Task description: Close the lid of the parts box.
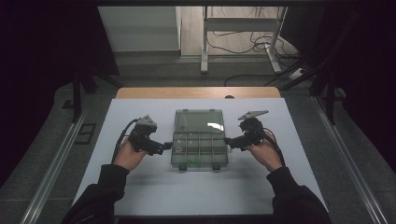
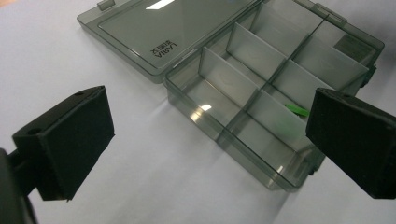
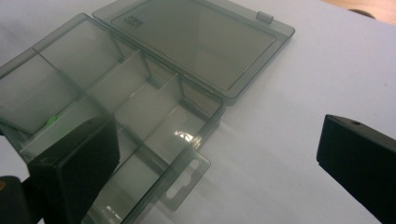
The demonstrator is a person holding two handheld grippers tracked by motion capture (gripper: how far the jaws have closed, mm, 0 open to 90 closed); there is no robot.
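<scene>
**Open organiser box between two hand-held grippers**

A clear compartment box [image 1: 200, 150] lies in the middle of the white table [image 1: 154, 191], its lid [image 1: 198, 121] folded back flat on the far side. Something small and green [image 1: 191, 162] sits in a near compartment. The left gripper [image 1: 166, 146] is at the box's left edge, the right gripper [image 1: 227, 140] at its right edge; whether either touches the box cannot be told. Dark sleeves enter from below. Cables lie on the floor beyond.
</scene>
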